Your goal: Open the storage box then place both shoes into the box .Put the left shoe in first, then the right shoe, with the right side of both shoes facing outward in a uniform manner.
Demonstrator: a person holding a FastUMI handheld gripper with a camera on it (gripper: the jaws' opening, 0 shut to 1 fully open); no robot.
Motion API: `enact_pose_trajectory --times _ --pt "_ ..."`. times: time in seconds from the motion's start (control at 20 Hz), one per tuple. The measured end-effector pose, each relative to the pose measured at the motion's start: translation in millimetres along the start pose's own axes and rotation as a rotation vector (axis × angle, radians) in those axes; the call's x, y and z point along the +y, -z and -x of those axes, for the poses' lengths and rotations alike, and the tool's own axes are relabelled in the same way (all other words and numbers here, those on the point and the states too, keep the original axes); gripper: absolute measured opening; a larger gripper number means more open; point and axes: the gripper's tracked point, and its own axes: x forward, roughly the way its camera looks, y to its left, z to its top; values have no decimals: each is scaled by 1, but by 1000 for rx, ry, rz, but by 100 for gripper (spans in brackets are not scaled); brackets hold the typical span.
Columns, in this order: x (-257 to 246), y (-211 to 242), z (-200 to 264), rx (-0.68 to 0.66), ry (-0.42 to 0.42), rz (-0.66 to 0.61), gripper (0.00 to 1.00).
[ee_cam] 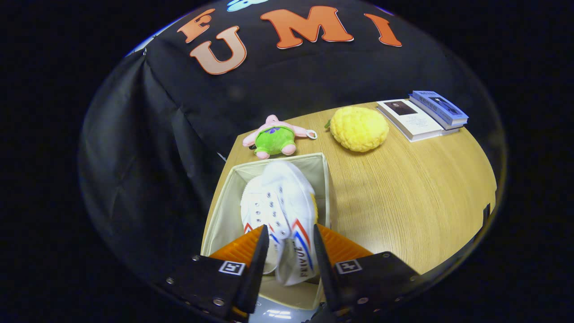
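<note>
Wooden tabletop point(403, 188) fills the right of the scene, with black cloth behind. The gripper point(291, 258) is clamped narrowly on a white shoe point(287, 197) with red and blue stripes, held over the open storage box point(224, 211). A second white shoe point(255, 206) lies inside. Beyond sit a plush toy point(273, 137), a yellow plush fruit point(358, 128) and 2 books point(423, 117).

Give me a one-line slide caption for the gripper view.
Gripper shut on a white sneaker, held over the open fabric storage box on the wooden table.

shoes point(280, 211) crowd the box point(224, 211); bare table point(403, 193) lies open beside it
</note>
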Motion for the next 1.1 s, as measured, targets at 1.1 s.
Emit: enact_pose_trajectory --times 1.1 --pt "-166 -227 146 -480 106 128 98"
